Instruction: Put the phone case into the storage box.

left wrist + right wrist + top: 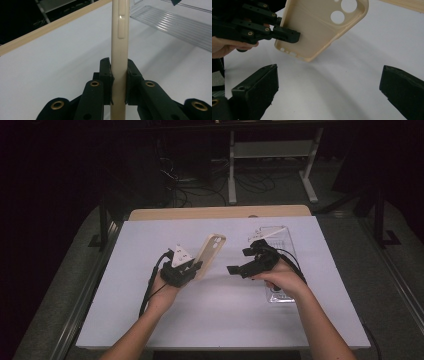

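My left gripper point(196, 266) pinches the beige case point(210, 254) by its lower edge, held up above the table. The case looks light, thin and bendy, so I'd take the rim. My right gripper point(239, 261) stands open just beside it.

I can read no lettering, label, brand or number anywhere, neither on the beige phone case point(210, 254) that I hold, nor on the clear plastic tray point(285, 240), nor on the bench point(220, 315).
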The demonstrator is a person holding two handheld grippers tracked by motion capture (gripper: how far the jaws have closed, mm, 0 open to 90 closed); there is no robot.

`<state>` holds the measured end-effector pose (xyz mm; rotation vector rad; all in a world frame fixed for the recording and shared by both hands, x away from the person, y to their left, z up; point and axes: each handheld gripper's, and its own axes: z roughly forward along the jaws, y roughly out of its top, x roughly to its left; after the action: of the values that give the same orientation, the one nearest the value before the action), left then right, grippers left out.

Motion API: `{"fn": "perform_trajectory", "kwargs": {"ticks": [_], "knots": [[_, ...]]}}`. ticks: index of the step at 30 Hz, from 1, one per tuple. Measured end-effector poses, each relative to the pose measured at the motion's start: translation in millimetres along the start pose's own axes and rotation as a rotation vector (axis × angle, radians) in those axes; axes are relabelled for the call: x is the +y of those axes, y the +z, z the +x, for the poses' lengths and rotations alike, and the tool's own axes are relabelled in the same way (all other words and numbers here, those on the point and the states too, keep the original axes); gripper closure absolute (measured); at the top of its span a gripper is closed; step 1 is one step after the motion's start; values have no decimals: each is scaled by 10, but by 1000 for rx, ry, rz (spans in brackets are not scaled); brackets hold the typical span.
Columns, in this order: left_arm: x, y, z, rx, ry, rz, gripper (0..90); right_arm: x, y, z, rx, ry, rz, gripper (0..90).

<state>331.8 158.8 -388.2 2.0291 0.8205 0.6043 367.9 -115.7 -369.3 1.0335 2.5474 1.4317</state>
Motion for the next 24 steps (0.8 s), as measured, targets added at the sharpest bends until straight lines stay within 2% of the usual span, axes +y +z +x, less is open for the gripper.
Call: {"fn": "perform_trajectory", "kwargs": {"ticks": [8, 11, 14, 18, 21, 24], "knots": [[3, -16, 25, -2, -18, -13, 792, 54, 113, -22, 3, 21, -9, 18], [3, -11, 21, -2, -21, -12, 792, 68, 162, -14, 20, 32, -13, 29], [2, -4, -3, -5, -47, -22, 792, 72, 227, 14, 13, 33, -8, 45], [9, -15, -8, -3, -39, -27, 793, 65, 266, 36, 25, 49, -16, 46], [11, -27, -12, -5, -47, -20, 792, 56, 281, 35, 33, 48, -20, 27], [12, -20, -25, -5, -58, -34, 792, 53, 287, 38, 40, 53, -31, 1]]}}
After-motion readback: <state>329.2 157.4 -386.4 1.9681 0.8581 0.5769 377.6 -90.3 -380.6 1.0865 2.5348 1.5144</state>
